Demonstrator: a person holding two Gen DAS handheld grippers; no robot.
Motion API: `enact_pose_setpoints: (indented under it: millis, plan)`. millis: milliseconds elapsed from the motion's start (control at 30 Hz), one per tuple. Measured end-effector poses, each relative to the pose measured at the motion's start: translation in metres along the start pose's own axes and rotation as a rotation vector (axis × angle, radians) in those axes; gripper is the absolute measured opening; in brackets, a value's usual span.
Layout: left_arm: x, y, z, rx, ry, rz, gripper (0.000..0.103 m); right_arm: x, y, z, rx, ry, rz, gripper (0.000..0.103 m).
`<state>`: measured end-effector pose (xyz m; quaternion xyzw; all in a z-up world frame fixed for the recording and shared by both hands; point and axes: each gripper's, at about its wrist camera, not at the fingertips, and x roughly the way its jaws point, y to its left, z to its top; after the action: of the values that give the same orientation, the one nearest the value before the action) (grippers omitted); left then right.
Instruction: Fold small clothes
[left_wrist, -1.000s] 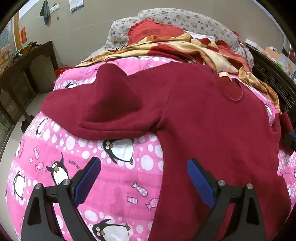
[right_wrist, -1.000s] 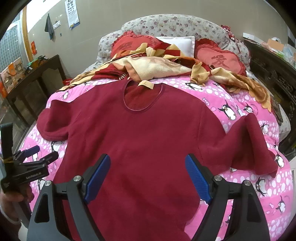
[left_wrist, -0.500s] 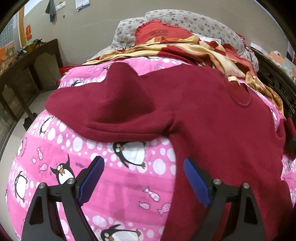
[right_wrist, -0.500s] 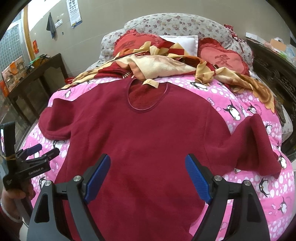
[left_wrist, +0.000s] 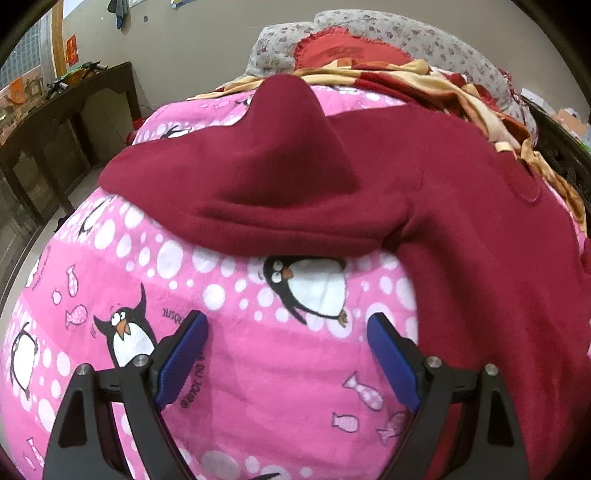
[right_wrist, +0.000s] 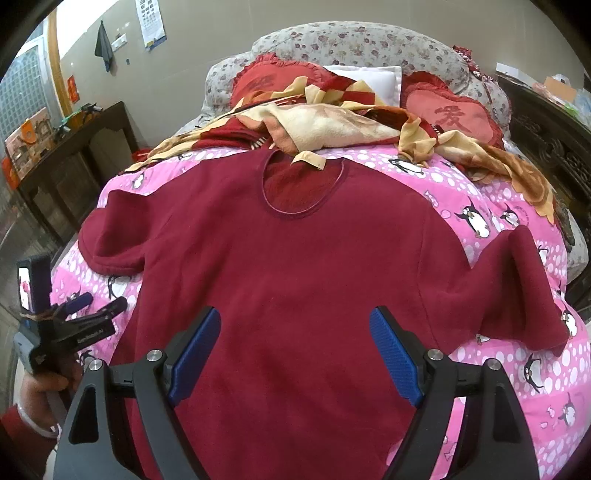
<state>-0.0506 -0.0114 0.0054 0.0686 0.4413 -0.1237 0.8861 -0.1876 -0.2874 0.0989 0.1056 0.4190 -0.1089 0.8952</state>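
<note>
left gripper (left_wrist: 286, 354) has dropped closer to the near sleeve (left_wrist: 258, 192) since a second ago, jaws spread wide, empty, over the pink penguin blanket (left_wrist: 258, 387); judged a sleeve fold approach. right gripper (right_wrist: 295, 350) spread, unmoved, above the maroon fleece sweater (right_wrist: 295, 258), which lies flat, fuzzy and thick.

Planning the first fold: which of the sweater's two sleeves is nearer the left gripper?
The sleeve on the picture-left side of the maroon sweater, lying just ahead of the open left gripper; the other sleeve lies across the body.
</note>
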Motion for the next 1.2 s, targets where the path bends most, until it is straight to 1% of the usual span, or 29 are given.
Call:
enact_pose_setpoints:
  millis: [67,133,200,533,600,667,733,833,1000,1100,1200]
  plan:
    - [0.001,-0.002,-0.001,0.011,-0.007,0.008,0.094,0.001,0.001,0.0,-0.003,0.001,-0.002,0.093]
    - [0.003,-0.004,-0.002,0.021,-0.006,0.014,0.099,0.002,0.002,0.0,-0.003,0.003,0.0,0.093]
    - [0.005,-0.006,-0.004,0.026,-0.004,0.024,0.103,0.004,0.003,0.0,-0.001,0.007,0.002,0.093]
    - [0.006,-0.007,-0.005,0.03,0.002,0.029,0.103,0.007,0.001,-0.003,0.016,0.016,0.011,0.093]
    - [0.007,-0.006,-0.003,0.031,0.02,0.026,0.103,0.008,0.001,-0.004,0.024,0.021,0.017,0.093]
    - [0.004,-0.006,0.0,0.036,0.033,0.016,0.103,0.008,0.003,-0.004,0.024,0.022,0.022,0.093]
    - [-0.004,-0.003,0.002,0.026,0.022,-0.005,0.102,0.006,0.006,-0.003,0.008,0.015,0.017,0.093]
    - [-0.016,0.004,0.01,0.011,-0.001,-0.005,0.102,0.004,0.007,-0.002,-0.009,0.007,0.006,0.093]
    - [-0.031,0.023,0.034,-0.012,-0.043,0.01,0.102,0.007,0.006,0.001,0.009,0.011,0.02,0.093]
    - [-0.033,0.043,0.047,-0.04,-0.057,0.021,0.102,0.009,0.009,0.001,0.003,0.013,0.02,0.093]
    - [-0.032,0.072,0.061,-0.103,-0.061,0.031,0.102,0.012,0.01,0.001,-0.002,0.022,0.02,0.093]
